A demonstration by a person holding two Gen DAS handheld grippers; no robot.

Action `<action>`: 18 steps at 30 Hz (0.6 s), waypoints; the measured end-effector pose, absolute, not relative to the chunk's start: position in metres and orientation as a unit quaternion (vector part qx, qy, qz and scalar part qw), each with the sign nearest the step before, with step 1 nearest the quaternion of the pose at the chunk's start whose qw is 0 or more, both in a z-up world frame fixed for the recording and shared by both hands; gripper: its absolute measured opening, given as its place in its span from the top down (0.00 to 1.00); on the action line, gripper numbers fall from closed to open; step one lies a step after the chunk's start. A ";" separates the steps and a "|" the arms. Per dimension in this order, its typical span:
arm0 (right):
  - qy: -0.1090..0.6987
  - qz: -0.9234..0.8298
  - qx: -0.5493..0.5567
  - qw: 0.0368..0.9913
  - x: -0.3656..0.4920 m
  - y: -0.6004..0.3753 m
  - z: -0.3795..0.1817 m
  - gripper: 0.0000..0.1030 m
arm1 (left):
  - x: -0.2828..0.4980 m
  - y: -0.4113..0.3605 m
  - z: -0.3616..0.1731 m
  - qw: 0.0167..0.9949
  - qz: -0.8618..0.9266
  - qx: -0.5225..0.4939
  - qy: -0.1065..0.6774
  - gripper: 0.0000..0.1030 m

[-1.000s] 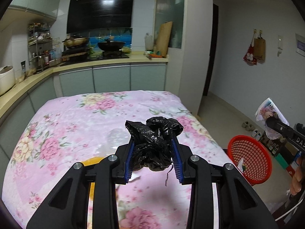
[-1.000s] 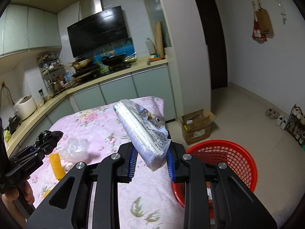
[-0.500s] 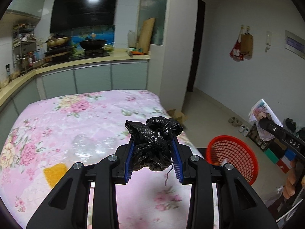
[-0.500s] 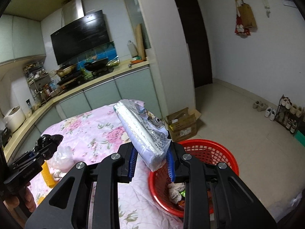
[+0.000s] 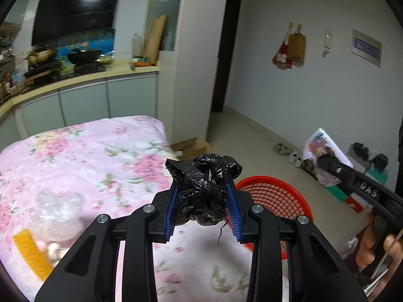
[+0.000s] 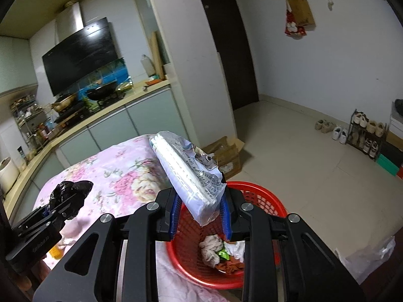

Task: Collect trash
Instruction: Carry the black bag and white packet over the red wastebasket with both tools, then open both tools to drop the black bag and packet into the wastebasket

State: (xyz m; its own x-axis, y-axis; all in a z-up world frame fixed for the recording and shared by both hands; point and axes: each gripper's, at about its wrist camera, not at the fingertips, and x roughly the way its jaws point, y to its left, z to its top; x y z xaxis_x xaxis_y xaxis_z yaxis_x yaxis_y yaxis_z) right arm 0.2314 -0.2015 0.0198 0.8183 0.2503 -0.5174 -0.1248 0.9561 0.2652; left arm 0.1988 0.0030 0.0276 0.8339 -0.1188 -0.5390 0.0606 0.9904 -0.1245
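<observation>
Two handheld grippers clenched trash above a floral-sheeted table (image 5: 75, 151): the left gripper (image 5: 202, 201) squeezed a crumpled black plastic bag (image 5: 204, 188), the right gripper (image 6: 200, 210) a white tissue packet (image 6: 187, 173) over a red mesh basket (image 6: 262, 196).

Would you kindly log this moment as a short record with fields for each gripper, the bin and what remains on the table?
left gripper: jaws shut on crumpled black bag
right gripper: jaws shut on white plastic packet, above the basket
red basket: on the floor beside the table, holds crumpled paper and wrappers
floral tablecloth: clear plastic wrap and yellow item lie on it
</observation>
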 end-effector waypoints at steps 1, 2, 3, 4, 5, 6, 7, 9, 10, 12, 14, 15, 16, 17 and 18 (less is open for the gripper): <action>0.286 0.095 0.112 0.947 0.233 -0.204 0.018 0.75 | 0.203 -0.003 0.026 0.955 -0.055 -0.052 0.287 0.68; 0.287 0.090 0.114 0.947 0.234 -0.207 0.017 0.75 | 0.207 -0.009 0.025 0.954 -0.061 -0.052 0.289 0.68; 0.287 0.085 0.115 0.947 0.235 -0.209 0.015 0.75 | 0.211 -0.015 0.024 0.953 -0.065 -0.050 0.292 0.68; 0.287 0.080 0.115 0.948 0.236 -0.211 0.014 0.75 | 0.215 -0.023 0.022 0.952 -0.071 -0.046 0.294 0.68; 0.288 0.072 0.117 0.948 0.238 -0.215 0.012 0.75 | 0.219 -0.028 0.021 0.951 -0.076 -0.045 0.296 0.68; 0.290 0.067 0.120 0.947 0.240 -0.219 0.010 0.75 | 0.223 -0.033 0.019 0.949 -0.081 -0.045 0.300 0.68; 0.293 0.062 0.121 0.946 0.243 -0.222 0.007 0.75 | 0.228 -0.039 0.016 0.947 -0.088 -0.046 0.306 0.68; 0.303 0.047 0.125 0.944 0.250 -0.228 0.000 0.74 | 0.238 -0.049 0.011 0.943 -0.098 -0.049 0.315 0.68; 0.307 0.043 0.126 0.942 0.253 -0.230 -0.004 0.74 | 0.243 -0.054 0.008 0.940 -0.106 -0.052 0.321 0.68; 0.317 0.034 0.129 0.939 0.258 -0.234 -0.012 0.74 | 0.251 -0.063 0.002 0.935 -0.115 -0.051 0.330 0.68; 0.325 0.027 0.132 0.936 0.263 -0.236 -0.017 0.74 | 0.260 -0.071 -0.005 0.930 -0.124 -0.051 0.343 0.68; 0.329 0.022 0.134 0.934 0.266 -0.239 -0.021 0.74 | 0.263 -0.075 -0.008 0.928 -0.127 -0.051 0.347 0.68; 0.334 0.018 0.135 0.933 0.269 -0.241 -0.024 0.74 | 0.268 -0.079 -0.012 0.925 -0.132 -0.052 0.354 0.68; 0.337 0.015 0.136 0.932 0.270 -0.243 -0.026 0.74 | 0.272 -0.084 -0.016 0.922 -0.134 -0.050 0.360 0.68; 0.343 0.011 0.139 0.929 0.272 -0.245 -0.031 0.74 | 0.272 -0.089 -0.019 0.921 -0.136 -0.049 0.363 0.68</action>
State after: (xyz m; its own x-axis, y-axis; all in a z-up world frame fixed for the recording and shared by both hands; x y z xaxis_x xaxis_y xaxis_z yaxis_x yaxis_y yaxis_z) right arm 0.2725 -0.2450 -0.0307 0.7650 0.1148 -0.6337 0.0752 0.9614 0.2648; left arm 0.2723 -0.0885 -0.0193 0.7002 -0.2858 -0.6542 0.2141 0.9582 -0.1895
